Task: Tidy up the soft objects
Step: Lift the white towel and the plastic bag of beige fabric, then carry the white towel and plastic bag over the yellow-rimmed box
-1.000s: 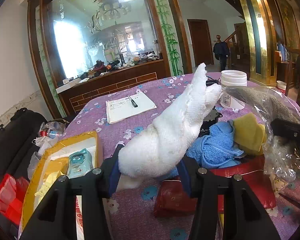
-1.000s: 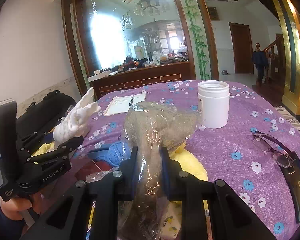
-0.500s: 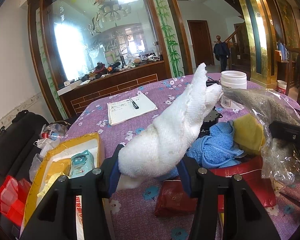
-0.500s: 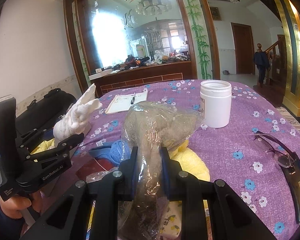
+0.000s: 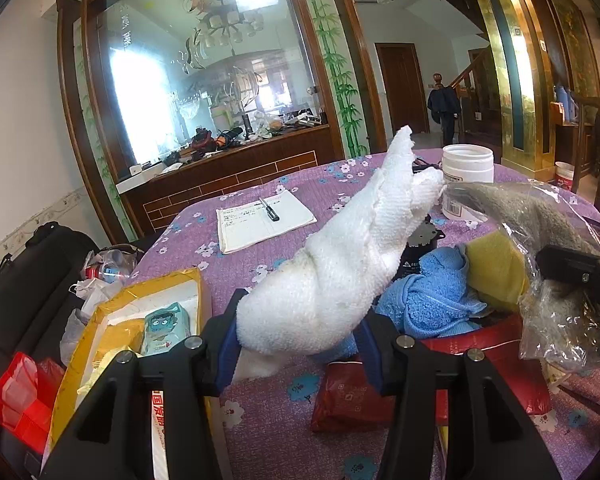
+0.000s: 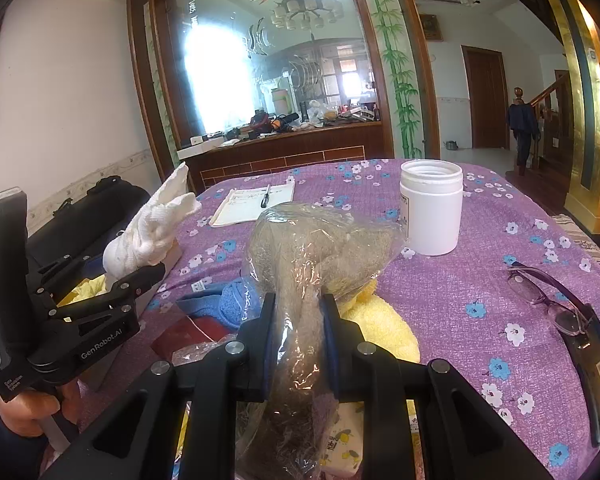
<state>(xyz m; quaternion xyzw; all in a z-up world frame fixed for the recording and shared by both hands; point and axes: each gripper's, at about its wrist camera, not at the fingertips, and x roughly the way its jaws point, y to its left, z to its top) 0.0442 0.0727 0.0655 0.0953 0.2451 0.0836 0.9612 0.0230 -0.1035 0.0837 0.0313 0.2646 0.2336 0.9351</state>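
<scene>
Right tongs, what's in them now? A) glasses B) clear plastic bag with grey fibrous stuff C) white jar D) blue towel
B: the right tongs are shut on the clear plastic bag; the blue towel, white jar and glasses lie on the table.

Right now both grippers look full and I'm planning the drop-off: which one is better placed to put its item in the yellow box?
Left, probably. The left gripper holds the white towel beside the yellow box; the right gripper, gripping the bagged grey cloth, is farther off.
</scene>
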